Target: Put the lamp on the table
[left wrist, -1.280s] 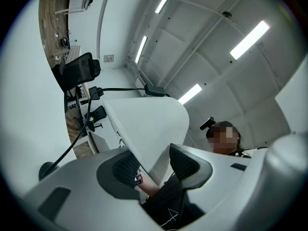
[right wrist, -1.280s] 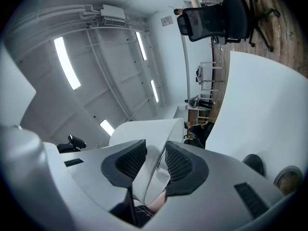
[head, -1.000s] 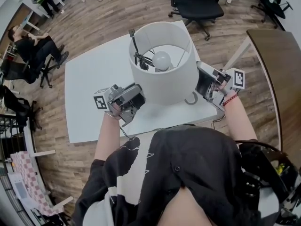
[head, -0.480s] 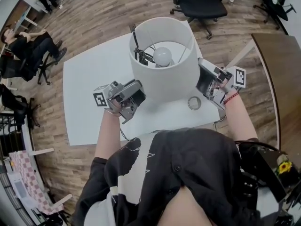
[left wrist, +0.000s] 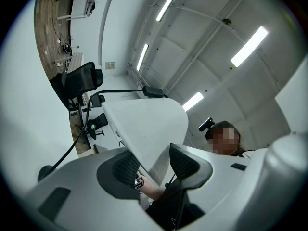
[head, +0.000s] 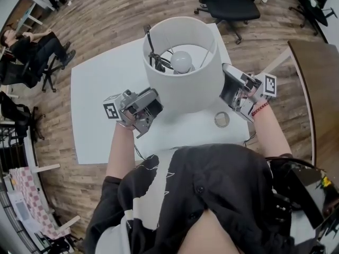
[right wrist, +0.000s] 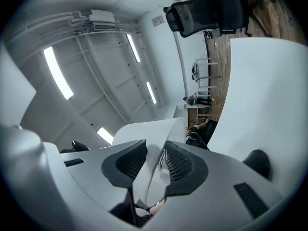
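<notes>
White, thin-walled shade [head: 186, 91] (light but easily dented, I judge) is best taken at its lower rim. Left gripper [head: 152, 108] and right gripper [head: 226, 90] each pinch that rim, jaws narrow, on opposite sides, holding the lamp [head: 183, 63] over the white table [head: 100, 89].

lamp [head: 159, 62] over the table [head: 100, 105], between my two claws: left gripper [head: 152, 103] at the near-left side of its shade [head: 185, 91], right gripper [head: 226, 86] at its right; shade wall clamped between each pair of jaws; bulb [head: 182, 61] inside the shade; round piece [head: 222, 119] on the table, just my side of the right gripper; office chair [head: 228, 1] behind the table; wooden table [head: 318, 78] off right; seated person [head: 32, 44] far left
</notes>
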The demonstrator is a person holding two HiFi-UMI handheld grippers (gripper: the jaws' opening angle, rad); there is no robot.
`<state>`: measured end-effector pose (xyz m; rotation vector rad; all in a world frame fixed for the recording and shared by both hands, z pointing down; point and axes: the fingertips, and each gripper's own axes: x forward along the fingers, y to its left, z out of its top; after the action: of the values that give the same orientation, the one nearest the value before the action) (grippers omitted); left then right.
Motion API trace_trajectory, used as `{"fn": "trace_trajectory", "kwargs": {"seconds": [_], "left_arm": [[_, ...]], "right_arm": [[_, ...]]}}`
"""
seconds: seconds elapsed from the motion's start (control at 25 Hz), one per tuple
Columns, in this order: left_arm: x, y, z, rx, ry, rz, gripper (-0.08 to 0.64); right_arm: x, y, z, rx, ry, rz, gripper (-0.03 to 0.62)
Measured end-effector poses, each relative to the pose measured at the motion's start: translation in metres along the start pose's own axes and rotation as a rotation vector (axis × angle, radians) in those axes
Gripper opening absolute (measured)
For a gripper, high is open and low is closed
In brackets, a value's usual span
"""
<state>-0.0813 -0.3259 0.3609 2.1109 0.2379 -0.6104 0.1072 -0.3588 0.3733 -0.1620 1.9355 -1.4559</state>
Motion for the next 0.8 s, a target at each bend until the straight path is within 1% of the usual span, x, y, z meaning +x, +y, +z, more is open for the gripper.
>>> {"fn": "trace_trajectory", "kwargs": {"seconds": [0.24, 0.4, 0.64, 0.8], "left_arm": [[-0.0024, 0.0016, -0.0011, 0.008, -0.006, 0.008, 0.192], [-0.0038, 0.0052, -0.0021, 0.002, 0.005, 0.014, 0.192], [-0.0048, 0.0039, -0.0002, 0.027, 0.006, 0.025, 0.192], [-0.0030, 0.0046, -0.0011, 0.027, 0.013, 0.038, 0.192]], "right_arm": [[0.0005, -0.0026, -0.0002, -0.001, 0.026, -0.014, 0.123], [0.0037, -0.0042, 0.0019, 0.000, 0.042, -0.010, 0.123], [0.0042, -0.0080, 0.0018, 0.003, 0.060, -0.005, 0.123], [0.0043, -0.0105, 0.0051, 0.009, 0.062, -0.001, 0.123]]}}
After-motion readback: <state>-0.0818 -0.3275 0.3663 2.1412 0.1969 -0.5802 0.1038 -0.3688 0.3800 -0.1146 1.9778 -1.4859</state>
